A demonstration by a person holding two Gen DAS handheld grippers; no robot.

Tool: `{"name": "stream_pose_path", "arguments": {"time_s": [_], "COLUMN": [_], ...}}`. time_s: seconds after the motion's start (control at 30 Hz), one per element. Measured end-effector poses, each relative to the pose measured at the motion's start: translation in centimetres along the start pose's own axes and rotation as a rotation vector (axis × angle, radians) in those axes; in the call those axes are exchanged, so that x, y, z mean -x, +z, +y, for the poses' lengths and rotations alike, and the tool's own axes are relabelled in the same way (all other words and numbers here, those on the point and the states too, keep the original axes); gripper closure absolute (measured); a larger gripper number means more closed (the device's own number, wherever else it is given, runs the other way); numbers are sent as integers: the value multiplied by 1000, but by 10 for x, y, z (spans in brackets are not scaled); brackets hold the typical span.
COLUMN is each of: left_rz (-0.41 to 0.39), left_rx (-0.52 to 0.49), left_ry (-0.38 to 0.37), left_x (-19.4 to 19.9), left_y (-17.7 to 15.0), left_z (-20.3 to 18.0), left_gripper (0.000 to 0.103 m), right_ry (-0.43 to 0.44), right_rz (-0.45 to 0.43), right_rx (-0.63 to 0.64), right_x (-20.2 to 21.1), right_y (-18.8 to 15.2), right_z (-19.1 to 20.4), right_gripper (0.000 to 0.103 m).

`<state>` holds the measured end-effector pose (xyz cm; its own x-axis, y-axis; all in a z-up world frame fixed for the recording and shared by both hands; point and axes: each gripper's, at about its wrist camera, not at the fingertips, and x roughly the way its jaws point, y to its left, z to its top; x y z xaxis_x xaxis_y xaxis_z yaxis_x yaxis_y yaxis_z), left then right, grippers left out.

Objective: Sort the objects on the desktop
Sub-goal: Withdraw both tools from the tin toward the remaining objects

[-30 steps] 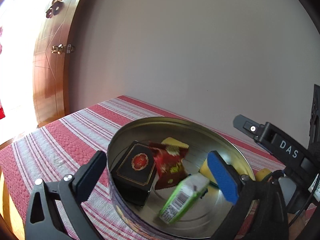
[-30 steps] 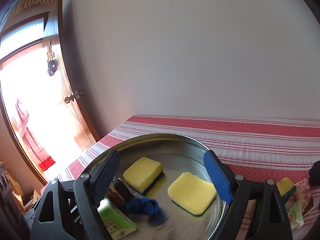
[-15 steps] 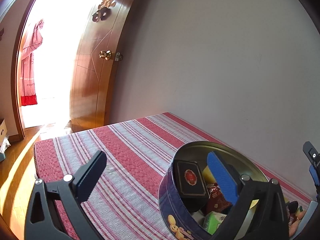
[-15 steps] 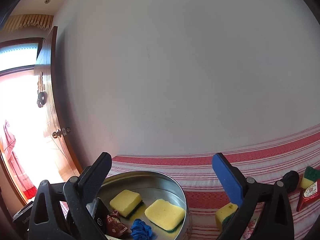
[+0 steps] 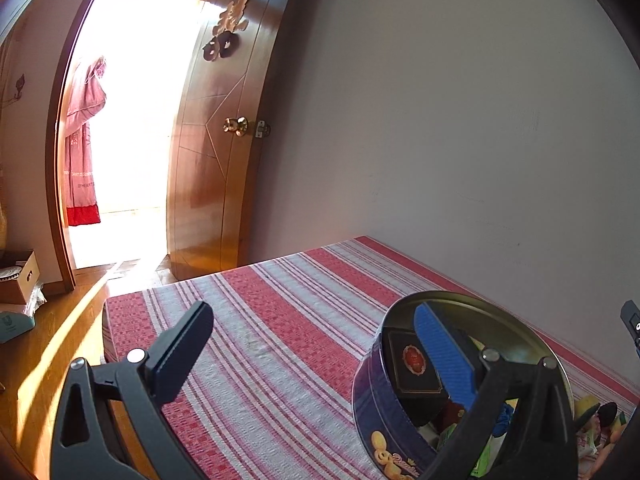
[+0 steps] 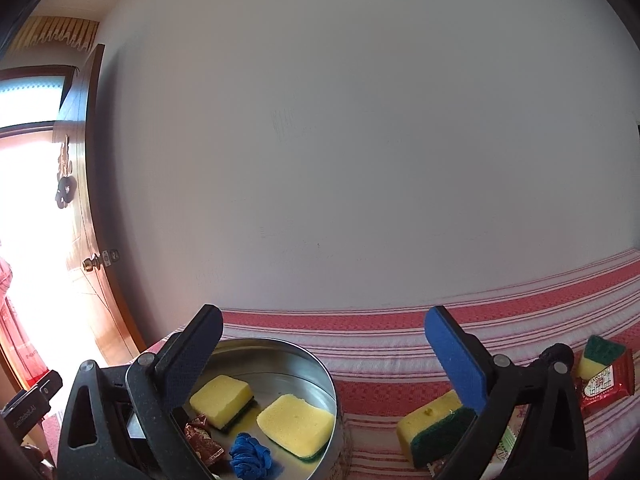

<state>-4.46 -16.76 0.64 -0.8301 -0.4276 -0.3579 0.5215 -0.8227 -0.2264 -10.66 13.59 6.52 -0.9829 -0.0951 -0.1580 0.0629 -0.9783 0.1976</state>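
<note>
A round blue cookie tin [image 5: 384,412] stands on the red-striped cloth, low right in the left wrist view. It holds a black box [image 5: 414,364], two yellow sponges [image 6: 222,400] [image 6: 296,424], a blue cloth ball [image 6: 250,456] and a red candy wrapper [image 6: 202,438]. My left gripper [image 5: 312,344] hangs open and empty, left of the tin and above it. My right gripper [image 6: 324,356] is open wide with nothing in it, above the tin's right rim [image 6: 320,364]. Right of the tin lies a yellow-green sponge [image 6: 434,424].
Further right lie another sponge [image 6: 600,354], a red packet [image 6: 608,380] and a black object [image 6: 556,354]. A plain wall backs the table. The table's left edge [image 5: 108,320] drops to a wooden floor, and an open wooden door [image 5: 216,152] stands beyond it.
Both grippers drew back from over the tin and tilted up. The left swung left, so the tin slid to the lower right. The right jaws widened; the blue ball now lies still in the tin.
</note>
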Motion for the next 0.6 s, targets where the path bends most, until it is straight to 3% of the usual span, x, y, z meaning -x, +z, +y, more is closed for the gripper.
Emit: {"name": "stream_pose_path", "arguments": {"time_s": [0.37, 0.6], "left_rz": [29, 30], "left_rx": [-129, -183], "left_ry": [-131, -211], "left_x": [10, 24], "left_y": [-21, -33], "left_z": [-43, -69], "left_gripper": [1, 1], "right_ry": [-87, -123], "right_rz": [40, 70], "right_rx": [124, 73], "right_x": [4, 11], "right_y": [-13, -17], "right_z": [-26, -60], "right_gripper": [1, 0]}}
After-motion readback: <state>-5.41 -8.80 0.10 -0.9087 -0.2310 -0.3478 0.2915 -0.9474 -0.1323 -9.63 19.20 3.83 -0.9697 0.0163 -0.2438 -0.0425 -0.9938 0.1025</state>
